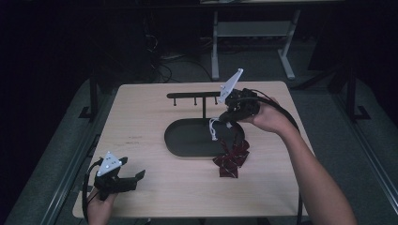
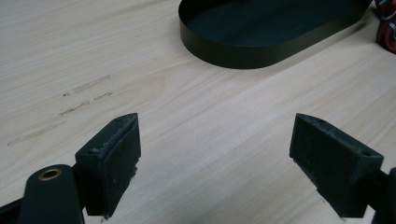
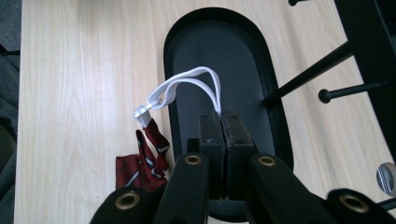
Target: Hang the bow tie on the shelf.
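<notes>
A dark red plaid bow tie (image 1: 231, 157) lies at the right end of the black oval tray (image 1: 187, 140), partly lifted by its white elastic strap (image 1: 214, 129). My right gripper (image 1: 224, 118) hovers over the tray, shut on that strap. In the right gripper view the strap (image 3: 187, 84) loops out from between the closed fingertips (image 3: 210, 126) down to the bow tie (image 3: 144, 161). A black T-shaped rack (image 1: 195, 95) with hanging pegs rises from the tray's far side. My left gripper (image 1: 133, 178) rests at the table's front left, open with nothing between its pads (image 2: 119, 154).
The rack's pole (image 3: 317, 70) and pegs stand close to the right of my right gripper. In the left gripper view the tray wall (image 2: 252, 51) lies ahead, with the bow tie (image 2: 387, 28) at the far right edge. Bare wooden tabletop (image 1: 141, 122) spreads left of the tray.
</notes>
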A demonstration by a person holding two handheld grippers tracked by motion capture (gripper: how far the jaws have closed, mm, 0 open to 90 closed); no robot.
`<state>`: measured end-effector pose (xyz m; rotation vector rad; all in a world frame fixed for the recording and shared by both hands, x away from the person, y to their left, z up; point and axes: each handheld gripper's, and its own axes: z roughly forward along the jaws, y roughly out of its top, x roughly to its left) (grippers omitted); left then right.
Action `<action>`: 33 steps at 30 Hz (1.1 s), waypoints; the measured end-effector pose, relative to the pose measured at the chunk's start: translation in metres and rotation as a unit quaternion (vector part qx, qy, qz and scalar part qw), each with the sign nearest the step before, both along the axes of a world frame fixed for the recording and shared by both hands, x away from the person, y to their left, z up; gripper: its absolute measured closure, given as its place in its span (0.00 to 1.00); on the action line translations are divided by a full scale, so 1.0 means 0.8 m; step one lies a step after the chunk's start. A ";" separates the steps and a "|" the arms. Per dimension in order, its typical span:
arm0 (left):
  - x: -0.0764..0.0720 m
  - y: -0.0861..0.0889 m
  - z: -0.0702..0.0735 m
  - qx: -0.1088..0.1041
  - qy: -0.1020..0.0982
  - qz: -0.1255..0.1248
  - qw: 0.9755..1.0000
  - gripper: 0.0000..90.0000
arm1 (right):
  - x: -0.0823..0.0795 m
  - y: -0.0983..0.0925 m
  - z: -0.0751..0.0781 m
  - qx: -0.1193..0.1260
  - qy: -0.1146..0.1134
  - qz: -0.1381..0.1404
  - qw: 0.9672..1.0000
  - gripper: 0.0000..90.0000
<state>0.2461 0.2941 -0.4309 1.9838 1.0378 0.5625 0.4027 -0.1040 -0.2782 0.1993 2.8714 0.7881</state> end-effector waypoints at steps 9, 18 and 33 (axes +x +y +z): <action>0.000 0.000 0.000 0.000 0.000 -0.001 1.000 0.18 | 0.009 0.007 0.005 -0.005 0.000 -0.002 1.000 0.98; 0.000 0.000 0.000 0.001 0.000 -0.001 1.000 0.18 | 0.022 0.014 0.016 -0.006 0.005 -0.009 1.000 0.98; -0.001 0.001 0.000 0.001 -0.001 -0.001 1.000 0.18 | 0.047 0.019 0.026 -0.007 0.003 -0.022 1.000 0.98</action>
